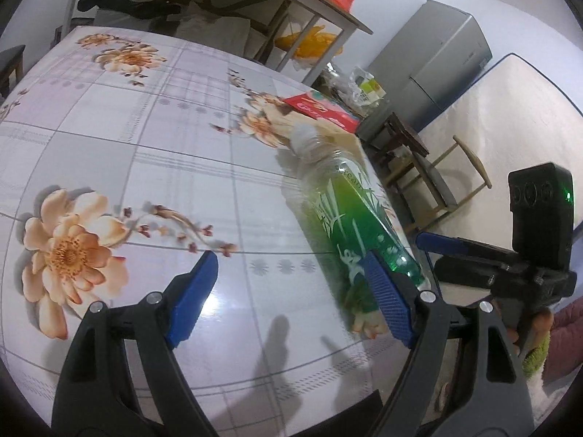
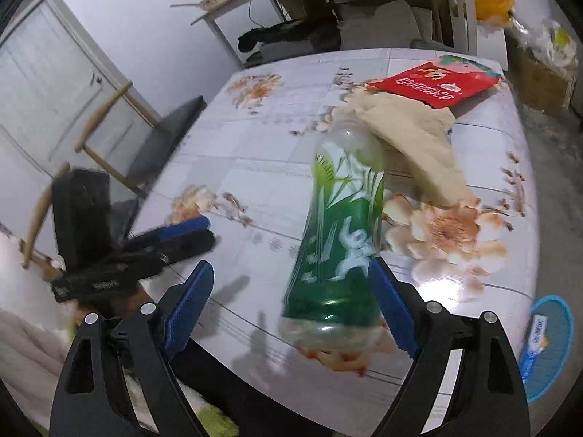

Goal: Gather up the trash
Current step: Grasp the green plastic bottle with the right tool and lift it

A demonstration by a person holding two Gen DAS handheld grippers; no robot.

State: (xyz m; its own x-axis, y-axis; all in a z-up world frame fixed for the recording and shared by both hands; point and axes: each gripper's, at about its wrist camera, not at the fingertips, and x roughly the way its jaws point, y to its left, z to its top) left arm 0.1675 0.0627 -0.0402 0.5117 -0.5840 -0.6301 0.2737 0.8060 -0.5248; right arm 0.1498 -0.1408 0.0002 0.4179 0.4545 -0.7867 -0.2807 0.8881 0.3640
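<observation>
A: Floral oilcloth covers the desk (image 2: 277,167); the green plastic bottle (image 2: 339,240) lies on its side near the front edge, cap pointing away.

B: Both tongs, left (image 1: 291,291) and right (image 2: 291,298), gape wide, holding nothing.

A: Looks empty, so light, slick, crushable. Grip mid-label, across the body.

Both grippers angle downward with jaws spread wide and nothing clamped. The left gripper (image 1: 291,291) has its blue pads well apart; the right gripper (image 2: 291,295) likewise, its pads pressing on nothing.
</observation>
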